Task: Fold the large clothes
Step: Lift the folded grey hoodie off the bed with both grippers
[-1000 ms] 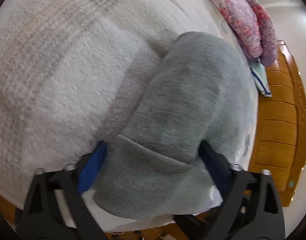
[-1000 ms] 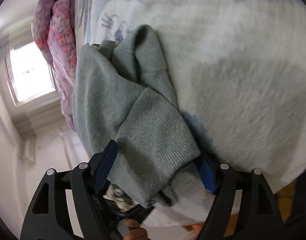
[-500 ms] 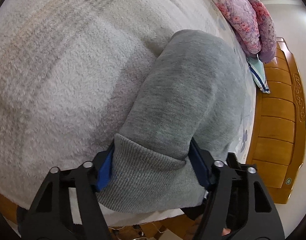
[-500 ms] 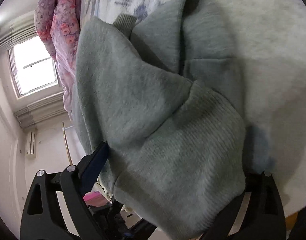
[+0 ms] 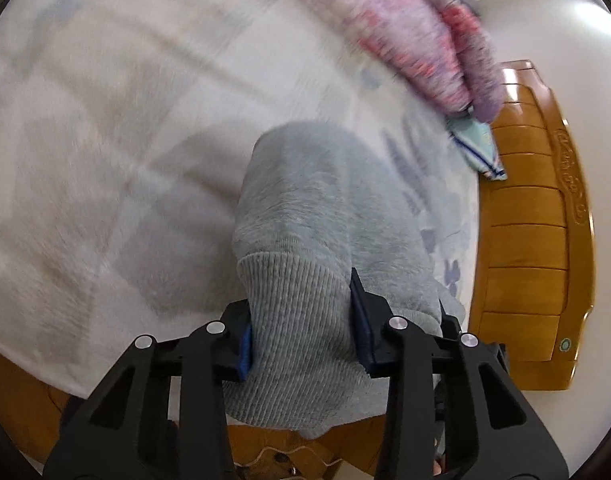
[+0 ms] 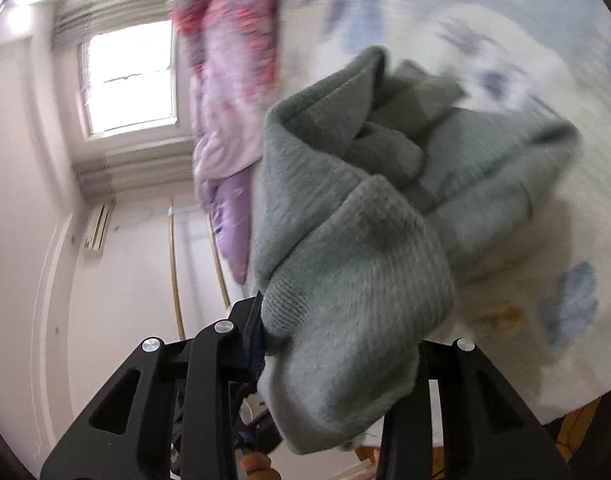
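Both grippers clamped on grey sweatshirt hem, garment lifted off bed.

L gripper pinches the ribbed band of the sweatshirt betw. its blue pads; R gripper is closed on another ribbed bit, far finger hidden by cloth. From each gripper the body of the garment runs straight ahead & down to the white blanket, far end resting there, bunched w/ a fold showing in R view. Long axis approx. along the fingers, hem toward the person, rest pointing to the pink quilt and wood headboard. Neither arm clearly nearer; blurred. Next prob. needs spreading the hem sideways.
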